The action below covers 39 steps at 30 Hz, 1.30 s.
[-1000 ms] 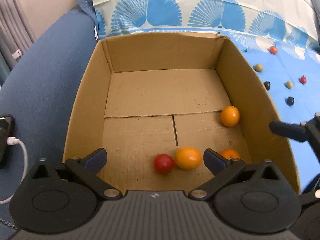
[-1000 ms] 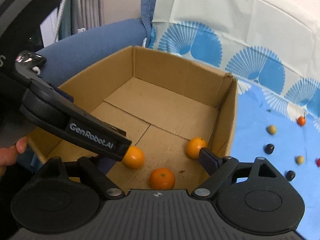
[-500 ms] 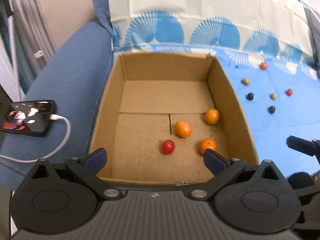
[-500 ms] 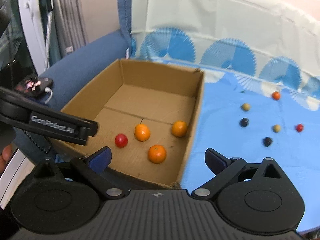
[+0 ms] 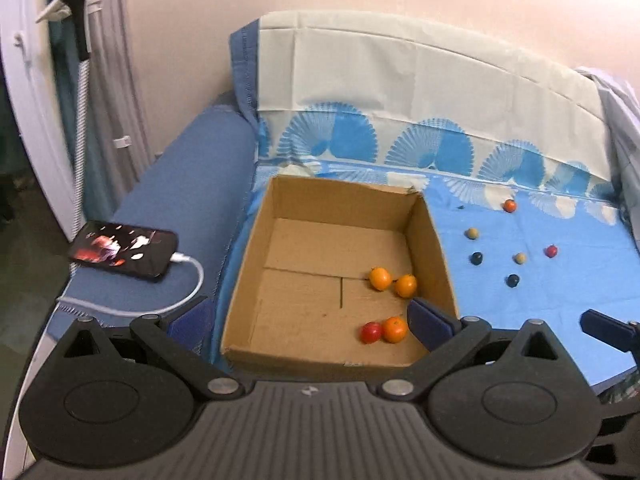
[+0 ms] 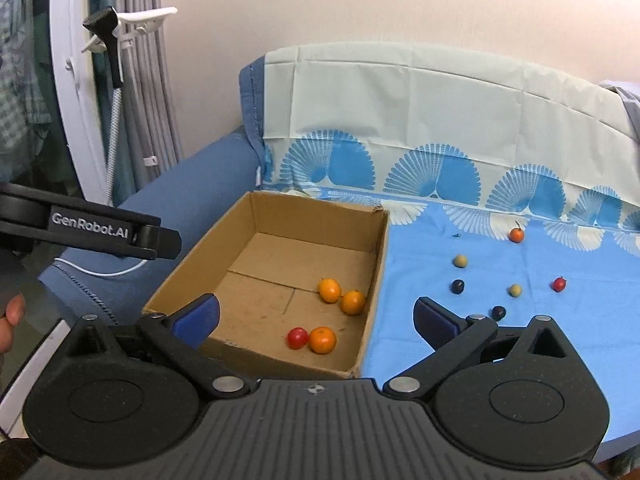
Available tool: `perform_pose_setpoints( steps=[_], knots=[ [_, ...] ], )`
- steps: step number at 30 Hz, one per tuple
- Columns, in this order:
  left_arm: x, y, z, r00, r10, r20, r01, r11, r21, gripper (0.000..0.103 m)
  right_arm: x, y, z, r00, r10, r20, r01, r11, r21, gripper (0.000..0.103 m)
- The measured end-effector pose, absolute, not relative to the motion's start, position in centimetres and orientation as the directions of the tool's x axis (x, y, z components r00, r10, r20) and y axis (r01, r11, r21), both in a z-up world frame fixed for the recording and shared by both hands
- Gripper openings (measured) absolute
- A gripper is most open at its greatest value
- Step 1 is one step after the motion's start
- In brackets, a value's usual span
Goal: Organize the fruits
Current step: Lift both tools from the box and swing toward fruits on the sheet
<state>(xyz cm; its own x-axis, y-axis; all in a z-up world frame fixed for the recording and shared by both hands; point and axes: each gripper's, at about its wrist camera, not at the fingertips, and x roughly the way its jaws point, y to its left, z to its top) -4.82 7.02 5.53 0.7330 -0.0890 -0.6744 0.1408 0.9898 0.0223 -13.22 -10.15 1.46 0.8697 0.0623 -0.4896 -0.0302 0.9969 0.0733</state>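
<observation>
Plain peach wall (image 6: 360, 8) straight ahead of the claws, evenly lit. Below it a blue sofa (image 5: 192, 168), its back and seat draped in a pale cloth (image 6: 420, 96) printed with blue fans. Off to the left, grey curtains (image 6: 148, 80) hang beside a white door frame (image 6: 76, 92), and a white hook (image 6: 140, 18) juts out up high.

The box (image 5: 338, 276) sits on the sofa (image 5: 188, 184). Inside the box, four fruits lie near its right wall: two (image 5: 393, 280) touch each other further back, and two more (image 5: 384, 331) touch each other closer to the front. To the right of the box, seven little fruits (image 6: 496, 276) lie spread out on the cloth (image 6: 560, 320) (none touching). A phone (image 5: 122, 250) rests left of the box, on the sofa arm.
</observation>
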Motion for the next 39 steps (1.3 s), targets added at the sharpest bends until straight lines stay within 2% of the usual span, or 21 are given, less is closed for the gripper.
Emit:
perform_pose_setpoints(
  steps=[9,24,30,39],
  knots=[
    [-7.1,6.4,5.4,0.726,-0.076,-0.683,0.148,0.988,0.048,0.103,-14.9,-10.9,1.4,0.875,0.102,-0.474,-0.052,0.992,0.118,0.102],
    [-3.7,3.0,3.6,0.675,-0.080,-0.734,0.187,0.980,0.065,0.103,-13.3,-14.0,-0.2,0.869,0.077,-0.489,0.005,0.987,0.163,0.102],
    [-1.1,-1.7,3.0,0.642,-0.102,-0.760,0.242,0.968,0.074,0.103,-12.5,-18.6,-0.9,0.878,-0.001,-0.478,0.087,0.984,0.157,0.102],
    [4.6,-13.6,0.3,0.594,-0.195,-0.780,0.387,0.920,0.065,0.103,-9.3,-30.8,-3.9,0.838,-0.251,-0.484,0.355,0.925,0.136,0.102]
  ],
)
